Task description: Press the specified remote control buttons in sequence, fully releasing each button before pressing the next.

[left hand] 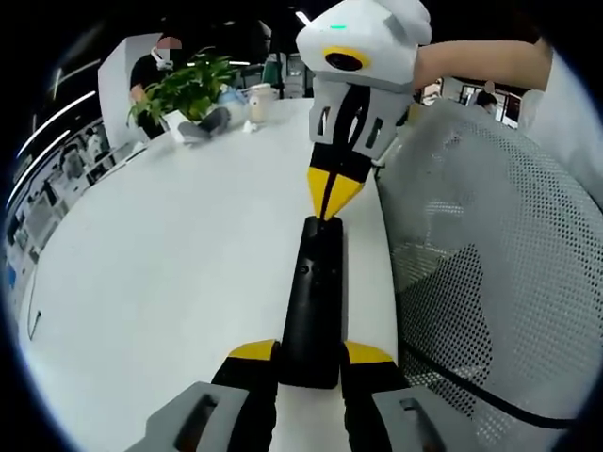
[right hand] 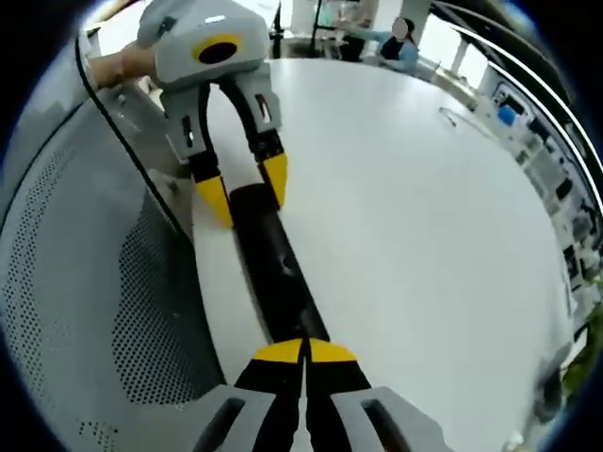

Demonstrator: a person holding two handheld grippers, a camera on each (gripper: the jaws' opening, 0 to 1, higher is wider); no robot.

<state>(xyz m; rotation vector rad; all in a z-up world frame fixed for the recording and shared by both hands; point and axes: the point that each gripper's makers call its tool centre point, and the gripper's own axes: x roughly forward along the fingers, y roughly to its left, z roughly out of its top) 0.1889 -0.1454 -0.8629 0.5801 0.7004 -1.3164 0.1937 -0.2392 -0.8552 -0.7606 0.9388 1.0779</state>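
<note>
**Black remote pinned between two grippers on a white worktop**

The remote control [left hand: 315,301] is a long, slim black bar with a smooth matte face, lying flat on the glossy white worktop [left hand: 179,282] near its edge. The left gripper [left hand: 311,363] has its yellow-tipped jaws clamped on the near end of the remote, one on each long side. The right gripper [left hand: 330,196], grey-white plastic with yellow tips, has its jaws closed together, and their point touches the far end of the remote's top face. In the right gripper view, the same closed tips [right hand: 304,351] rest on the remote [right hand: 273,273]. Just beside the worktop's edge stands a chair back [left hand: 490,264] of perforated grey mesh. At the worktop's far end is a leafy green plant [left hand: 184,85] with a white cup [left hand: 260,102] nearby; the cup's contents cannot be seen.
</note>
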